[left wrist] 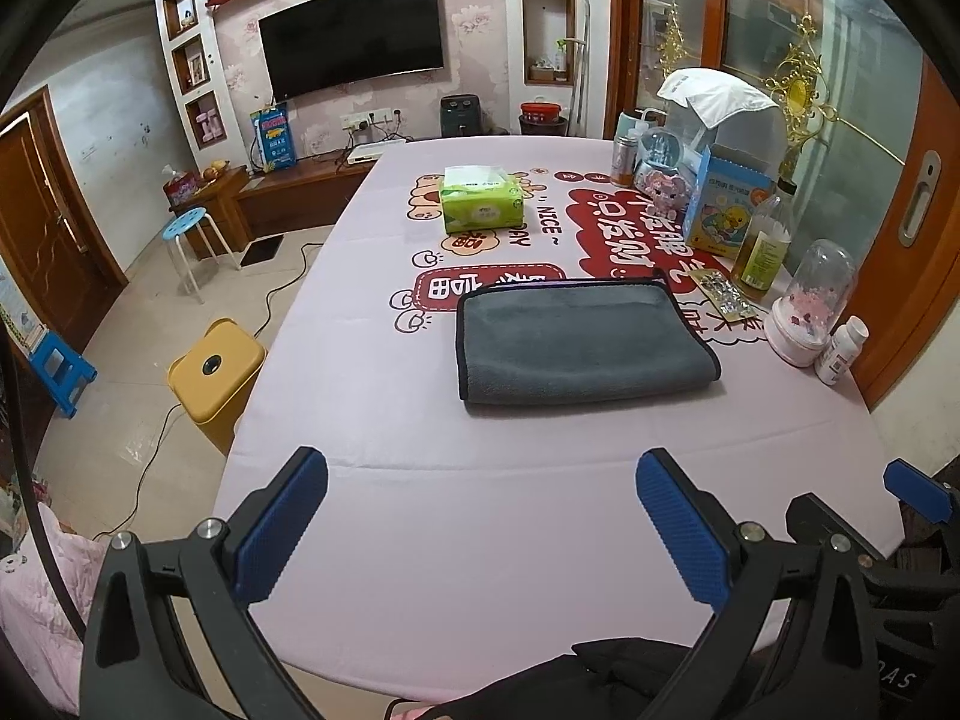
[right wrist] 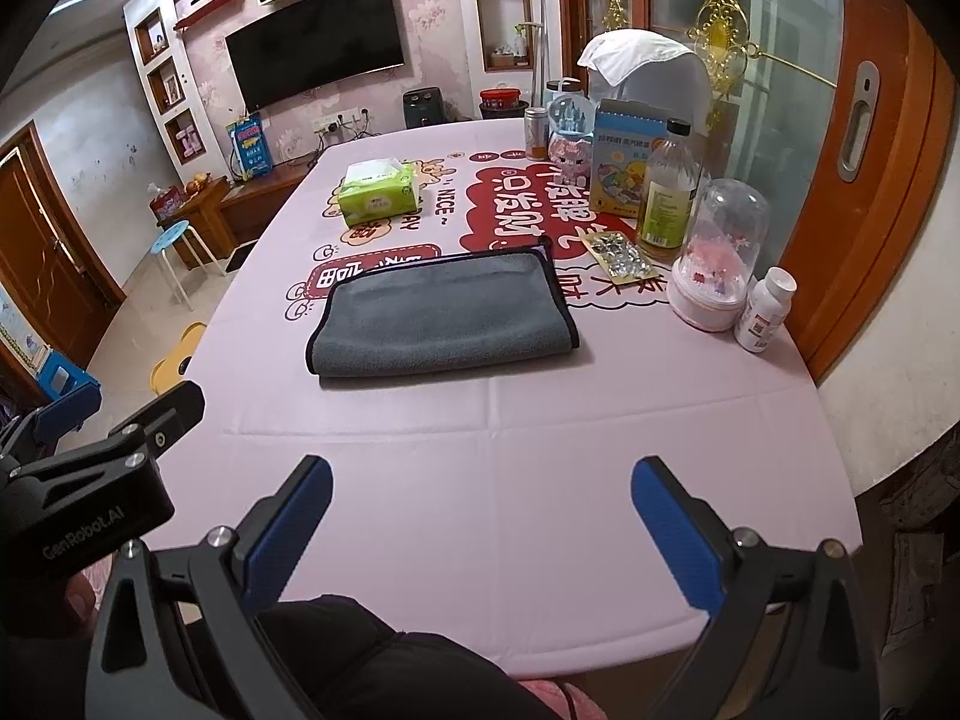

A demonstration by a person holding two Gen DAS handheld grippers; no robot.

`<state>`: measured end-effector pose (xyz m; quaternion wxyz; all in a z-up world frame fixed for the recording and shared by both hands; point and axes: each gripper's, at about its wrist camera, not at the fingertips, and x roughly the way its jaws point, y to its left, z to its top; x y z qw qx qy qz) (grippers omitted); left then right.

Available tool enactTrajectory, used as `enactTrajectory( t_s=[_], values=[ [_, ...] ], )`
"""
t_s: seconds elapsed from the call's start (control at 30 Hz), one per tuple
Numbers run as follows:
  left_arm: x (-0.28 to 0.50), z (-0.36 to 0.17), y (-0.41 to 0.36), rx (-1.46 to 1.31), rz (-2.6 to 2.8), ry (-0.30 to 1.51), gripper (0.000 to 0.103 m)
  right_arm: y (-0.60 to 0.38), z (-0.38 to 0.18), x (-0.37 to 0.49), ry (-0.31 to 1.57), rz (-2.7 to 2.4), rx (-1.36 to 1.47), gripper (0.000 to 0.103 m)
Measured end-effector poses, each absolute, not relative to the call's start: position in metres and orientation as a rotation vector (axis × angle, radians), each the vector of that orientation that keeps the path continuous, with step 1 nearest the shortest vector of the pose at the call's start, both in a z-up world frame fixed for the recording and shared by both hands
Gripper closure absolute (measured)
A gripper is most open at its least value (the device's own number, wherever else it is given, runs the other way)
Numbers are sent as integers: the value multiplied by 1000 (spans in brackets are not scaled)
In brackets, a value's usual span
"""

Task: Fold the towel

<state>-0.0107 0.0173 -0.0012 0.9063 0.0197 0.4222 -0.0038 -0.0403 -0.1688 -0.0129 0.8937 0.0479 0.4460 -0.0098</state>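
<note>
One grey towel with black edging lies folded flat mid-table. Left gripper and right gripper both spread wide, holding nothing. One green tissue pack; one white pill bottle.

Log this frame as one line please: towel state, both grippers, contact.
towel: folded, flat on table | left gripper: jaws open, empty | right gripper: jaws open, empty | contact: none, both short of towel
</note>
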Motion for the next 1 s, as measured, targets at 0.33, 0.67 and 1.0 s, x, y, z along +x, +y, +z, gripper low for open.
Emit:
enactTrajectory(
  t_s=[0.33, 0.67, 1.0],
  values=[
    [-12, -4, 18, 34, 6, 881, 1, -169, -15, -40, 933, -14, 100, 3],
    [-13, -6, 16, 37, -2, 889, 1, -169, -16, -40, 938, -13, 100, 3],
    [-14, -8, 12, 45, -10, 895, 1, -171, -19, -40, 942, -14, 100, 3]
  ],
)
